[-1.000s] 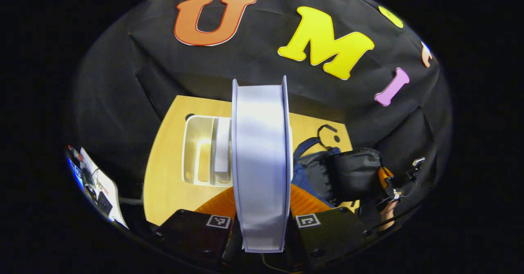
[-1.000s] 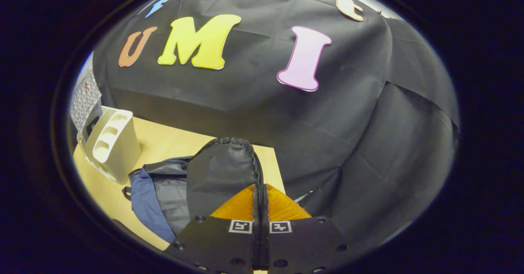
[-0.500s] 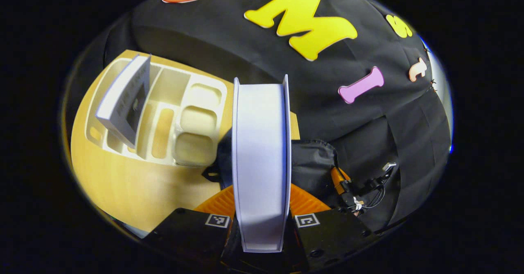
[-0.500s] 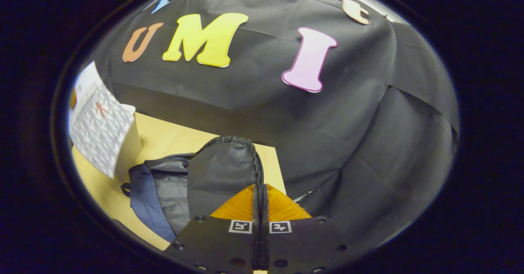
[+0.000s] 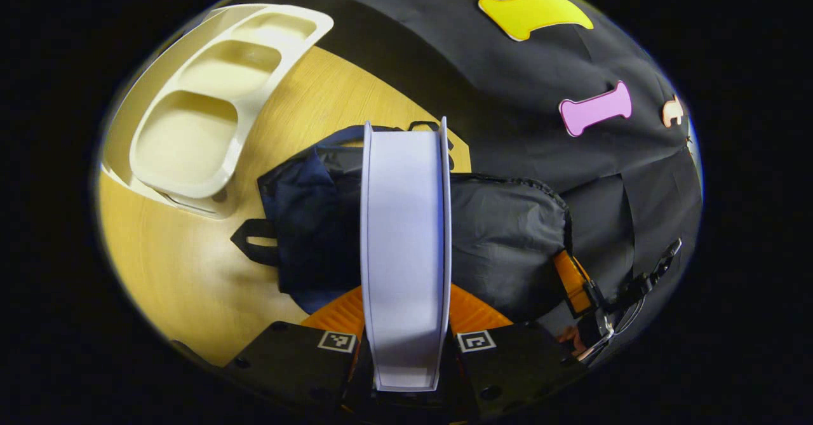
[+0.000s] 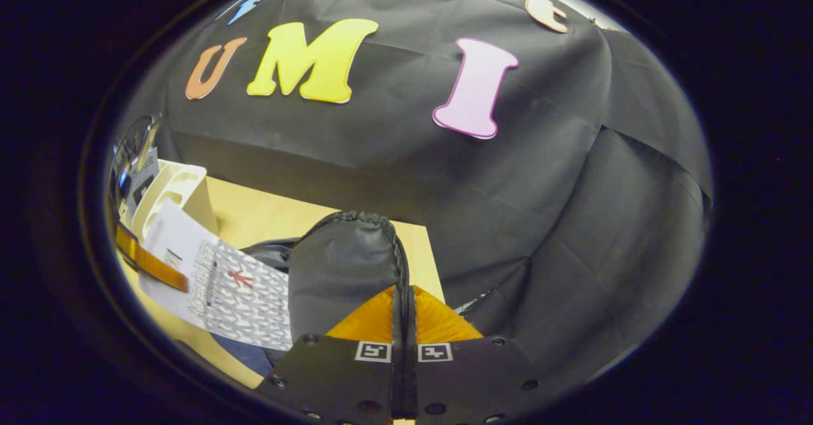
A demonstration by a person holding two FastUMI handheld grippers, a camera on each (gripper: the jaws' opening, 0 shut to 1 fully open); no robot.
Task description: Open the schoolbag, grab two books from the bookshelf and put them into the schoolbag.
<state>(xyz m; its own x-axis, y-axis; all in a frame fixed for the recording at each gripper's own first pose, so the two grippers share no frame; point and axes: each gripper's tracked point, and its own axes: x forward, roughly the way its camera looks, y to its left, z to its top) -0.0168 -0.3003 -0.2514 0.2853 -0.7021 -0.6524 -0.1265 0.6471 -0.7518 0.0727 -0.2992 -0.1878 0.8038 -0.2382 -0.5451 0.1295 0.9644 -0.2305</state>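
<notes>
In your left gripper view, the book stands edge-on between the left gripper's two fingers, over the schoolbag that lies on the table. The bookshelf stands on the table to the upper left, just beside the bag. The right gripper holds the bag's flap at the lower right. In your right gripper view, the flap rises between the right gripper's fingers, the book hangs at its left, and the bookshelf sits behind the book near the wall.

Bookshelf left of schoolbag, tabletop between free
</notes>
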